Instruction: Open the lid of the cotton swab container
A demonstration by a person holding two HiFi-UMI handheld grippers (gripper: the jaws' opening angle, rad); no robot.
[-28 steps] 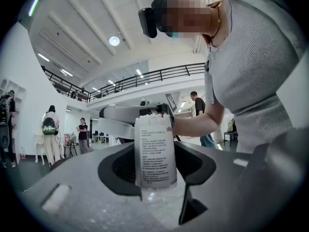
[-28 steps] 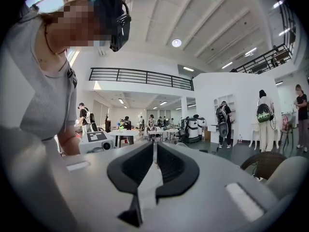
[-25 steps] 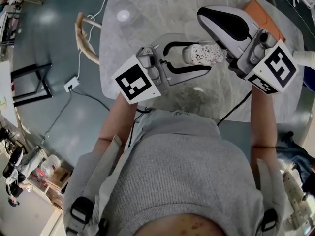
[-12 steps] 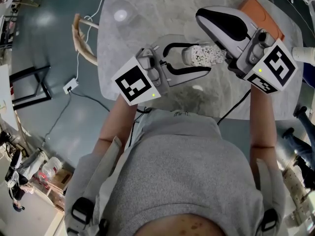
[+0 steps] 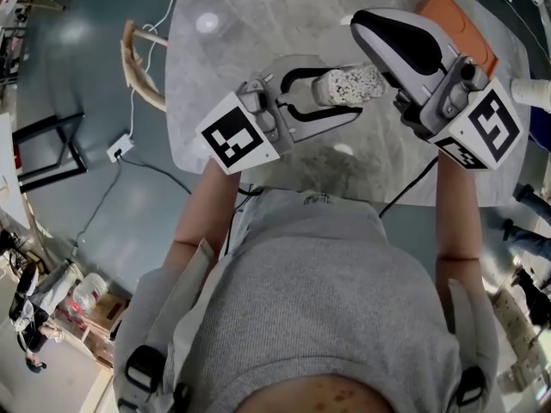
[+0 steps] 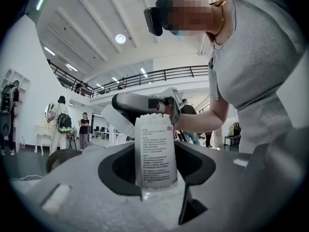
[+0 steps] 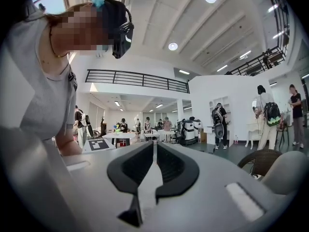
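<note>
The cotton swab container (image 5: pixel 346 85) is a clear tube with a printed label. It lies level above the marble table, and my left gripper (image 5: pixel 340 93) is shut on its lower end. In the left gripper view the container (image 6: pixel 155 151) stands between the jaws. Its top has no lid and shows bare swab tips. My right gripper (image 5: pixel 358 22) hangs just right of and beyond the open end, apart from it; the same gripper (image 6: pixel 140 108) shows behind the container. In the right gripper view that gripper (image 7: pixel 153 153) is shut, with only a thin slit and nothing clearly between the jaws.
The grey marble table (image 5: pixel 258 24) lies under both grippers. An orange flat object (image 5: pixel 458 20) sits at its far right corner. A wicker chair (image 5: pixel 142 67) stands off the left edge, with a cable and socket strip (image 5: pixel 119 149) on the floor. People stand in the hall behind.
The left gripper and the container have shifted slightly up and left in the head view, a little away from the right gripper. Neither gripper's jaws look changed.
</note>
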